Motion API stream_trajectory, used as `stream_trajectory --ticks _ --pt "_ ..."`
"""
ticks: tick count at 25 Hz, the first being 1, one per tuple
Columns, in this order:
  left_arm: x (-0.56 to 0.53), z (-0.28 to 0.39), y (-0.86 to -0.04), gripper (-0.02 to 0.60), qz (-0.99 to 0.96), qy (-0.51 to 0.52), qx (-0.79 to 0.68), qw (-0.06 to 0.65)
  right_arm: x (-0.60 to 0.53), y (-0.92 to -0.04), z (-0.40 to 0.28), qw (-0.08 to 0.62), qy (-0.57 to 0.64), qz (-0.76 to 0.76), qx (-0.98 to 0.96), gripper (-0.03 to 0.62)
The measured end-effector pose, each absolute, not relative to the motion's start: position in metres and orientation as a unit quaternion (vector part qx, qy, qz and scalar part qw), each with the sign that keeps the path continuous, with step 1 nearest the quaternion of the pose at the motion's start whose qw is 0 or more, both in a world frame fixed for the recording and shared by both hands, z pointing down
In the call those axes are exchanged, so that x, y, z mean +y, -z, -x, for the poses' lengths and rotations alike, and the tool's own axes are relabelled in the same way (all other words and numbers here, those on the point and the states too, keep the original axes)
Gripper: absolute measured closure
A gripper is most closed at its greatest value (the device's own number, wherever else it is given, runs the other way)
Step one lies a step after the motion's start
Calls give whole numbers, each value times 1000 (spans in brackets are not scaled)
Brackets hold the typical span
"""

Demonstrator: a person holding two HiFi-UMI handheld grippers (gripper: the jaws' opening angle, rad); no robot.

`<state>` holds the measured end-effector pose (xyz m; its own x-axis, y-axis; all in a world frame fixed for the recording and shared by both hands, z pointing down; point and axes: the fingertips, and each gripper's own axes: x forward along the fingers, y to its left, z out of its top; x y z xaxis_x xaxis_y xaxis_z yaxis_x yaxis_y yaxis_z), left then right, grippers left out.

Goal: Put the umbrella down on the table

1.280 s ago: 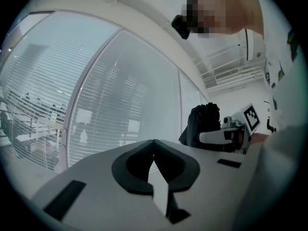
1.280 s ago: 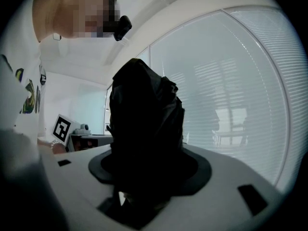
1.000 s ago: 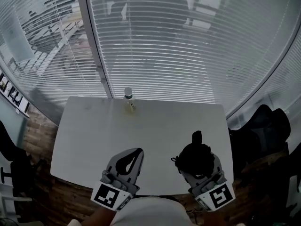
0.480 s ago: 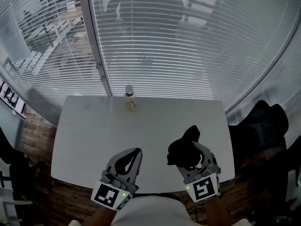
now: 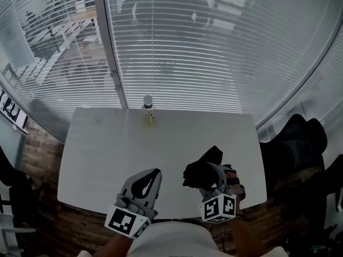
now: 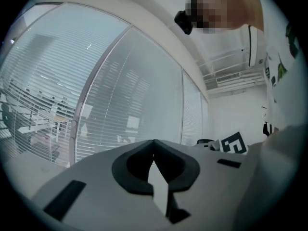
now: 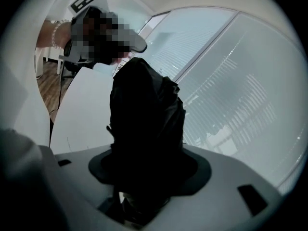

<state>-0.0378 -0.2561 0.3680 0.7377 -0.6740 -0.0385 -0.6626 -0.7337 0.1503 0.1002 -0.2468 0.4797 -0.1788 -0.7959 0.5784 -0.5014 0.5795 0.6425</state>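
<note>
Jaws of the right gripper (image 5: 210, 171) are clamped on a black folded fabric umbrella (image 5: 199, 170). In the right gripper view the umbrella (image 7: 144, 124) fills the gap between the jaws and sticks out well past the tips. Jaws of the left gripper (image 5: 156, 172) are closed, tips meeting, nothing between them, as the left gripper view confirms (image 6: 154, 143). The umbrella sits over the near right part of the white rectangular desk (image 5: 107, 149), close to the near edge and tilted toward the left gripper. Contact with the desk cannot be told. The left gripper is at the near edge, left of the umbrella and apart from it. A small clear bottle with a pale cap (image 5: 148, 107) stands at the middle of the far edge. White slatted blinds (image 5: 177, 47) hang behind the desk.
</note>
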Motion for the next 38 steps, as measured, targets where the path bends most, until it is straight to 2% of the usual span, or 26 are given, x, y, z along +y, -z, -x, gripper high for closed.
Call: stream_trajectory --ticks 20,38 --pt "-248 34 -374 571 -930 35 -360 70 -269 -592 -102 631 146 -316 -693 339" --pt "-251 36 -380 571 -924 29 -373 73 -283 -671 -99 725 119 -214 -644 339"
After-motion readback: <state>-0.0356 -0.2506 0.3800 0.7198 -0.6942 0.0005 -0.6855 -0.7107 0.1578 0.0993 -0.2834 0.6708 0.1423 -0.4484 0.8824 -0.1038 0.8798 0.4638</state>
